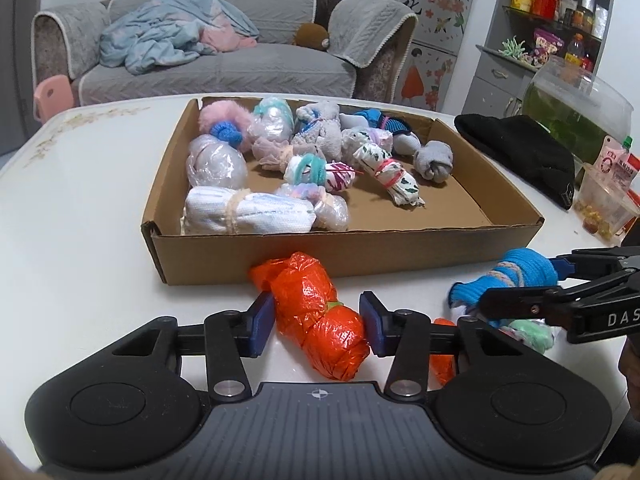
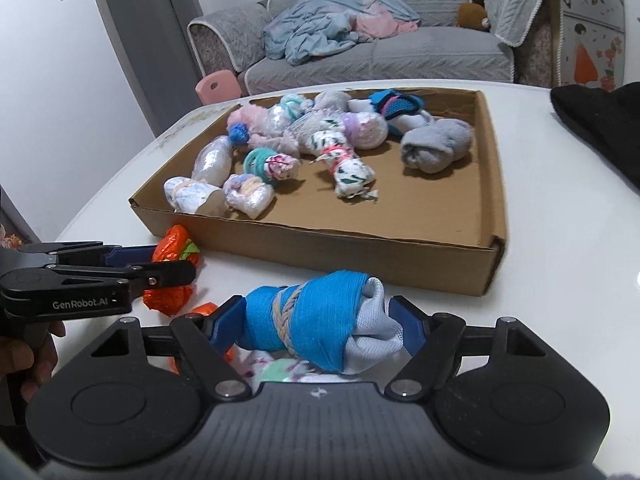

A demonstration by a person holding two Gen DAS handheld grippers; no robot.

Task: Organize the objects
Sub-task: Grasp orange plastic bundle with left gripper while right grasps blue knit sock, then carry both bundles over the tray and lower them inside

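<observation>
An orange plastic-wrapped bundle [image 1: 316, 304] lies on the white table just in front of the cardboard box [image 1: 360, 252]. My left gripper [image 1: 318, 324] has both blue pads against its sides, shut on it. To the right, a blue and white sock bundle [image 2: 320, 312] tied with braided cord sits between the pads of my right gripper [image 2: 318, 326], which is shut on it. From the other wrist each gripper shows side-on: the right gripper [image 1: 520, 286] around the blue bundle [image 1: 524, 266], the left gripper [image 2: 172, 262] around the orange bundle [image 2: 176, 246]. The box [image 2: 360, 256] holds several rolled bundles.
A second orange bundle [image 1: 444, 360] and a pale green and white bundle [image 1: 532, 332] lie between the grippers. A black beanie [image 1: 520, 148], a fish tank [image 1: 576, 108] and a clear plastic container [image 1: 604, 200] sit right of the box. A grey sofa [image 1: 220, 60] stands behind the table.
</observation>
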